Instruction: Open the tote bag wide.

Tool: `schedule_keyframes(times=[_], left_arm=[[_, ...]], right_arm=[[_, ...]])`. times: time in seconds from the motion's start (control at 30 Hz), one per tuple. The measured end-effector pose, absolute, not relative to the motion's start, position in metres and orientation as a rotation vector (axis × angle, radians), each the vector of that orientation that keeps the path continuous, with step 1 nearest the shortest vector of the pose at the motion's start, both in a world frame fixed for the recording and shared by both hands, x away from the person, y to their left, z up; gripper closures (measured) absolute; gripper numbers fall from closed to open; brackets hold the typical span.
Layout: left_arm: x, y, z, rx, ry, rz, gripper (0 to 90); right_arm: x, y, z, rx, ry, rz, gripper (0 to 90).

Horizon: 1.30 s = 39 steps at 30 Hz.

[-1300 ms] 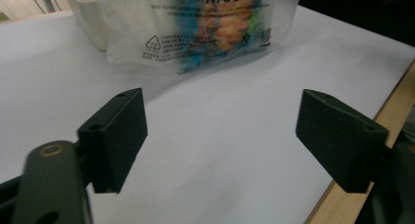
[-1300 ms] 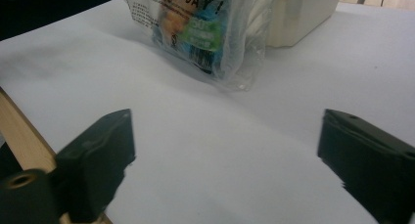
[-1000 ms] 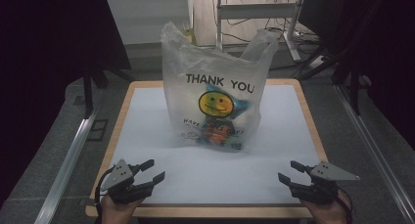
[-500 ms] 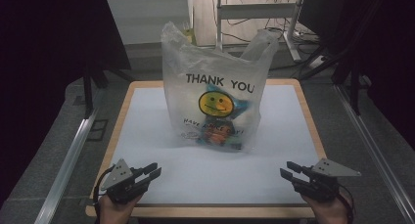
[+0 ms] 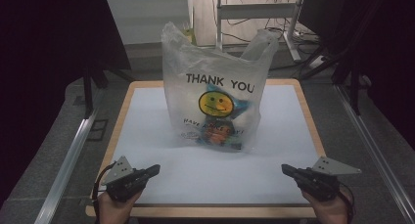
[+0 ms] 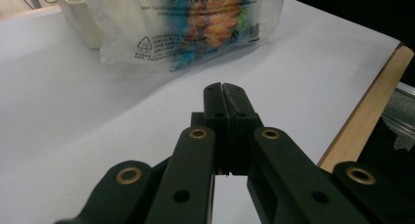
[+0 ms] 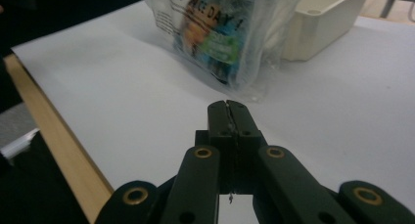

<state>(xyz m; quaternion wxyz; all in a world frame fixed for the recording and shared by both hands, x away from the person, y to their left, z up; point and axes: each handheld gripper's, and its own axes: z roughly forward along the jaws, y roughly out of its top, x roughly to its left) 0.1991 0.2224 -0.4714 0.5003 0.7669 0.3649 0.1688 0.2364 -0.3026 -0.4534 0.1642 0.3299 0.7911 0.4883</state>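
Note:
A clear plastic bag [image 5: 215, 101] printed THANK YOU with a yellow smiley stands upright at the middle of the white table [image 5: 147, 121], with colourful packets inside. My left gripper [image 5: 155, 169] rests near the front left edge; its jaws have just been closing and now stand shut with nothing between them [image 6: 223, 89]. My right gripper [image 5: 284, 168] sits near the front right edge, its jaws likewise just closed and shut on nothing [image 7: 228, 106]. Both point toward the bag [image 6: 195, 23] [image 7: 220, 28] and stay well short of it.
A cream plastic bin [image 7: 323, 18] [image 6: 78, 13] stands behind the bag. The table's wooden rim [image 5: 117, 131] frames the white top. Metal rails [image 5: 68, 160] run along both sides, and a desk frame with cables [image 5: 254, 18] stands beyond the far edge.
Both grippers' jaws have closed from partly open to fully shut. The hands have stayed in place, and the bag has not moved.

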Motion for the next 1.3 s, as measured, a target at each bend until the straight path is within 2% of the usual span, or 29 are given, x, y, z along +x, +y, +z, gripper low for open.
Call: schedule_keyframes(times=[0.3, 0.6, 1.3], left_arm=[[0.202, 0.219, -0.456, 1.888, 0.867, 0.429, 89.0], [0.213, 0.217, -0.447, 1.870, 0.853, 0.352, 88.4], [0.245, 0.205, -0.414, 1.880, 0.840, 0.336, 88.2]], right_arm=[[0.238, -0.293, -0.437, 0.927, 2.271, 1.413, 89.1], [0.245, -0.283, -0.424, 0.914, 2.312, 1.379, 89.1], [0.271, -0.267, -0.397, 0.897, 2.326, 1.363, 89.1]])
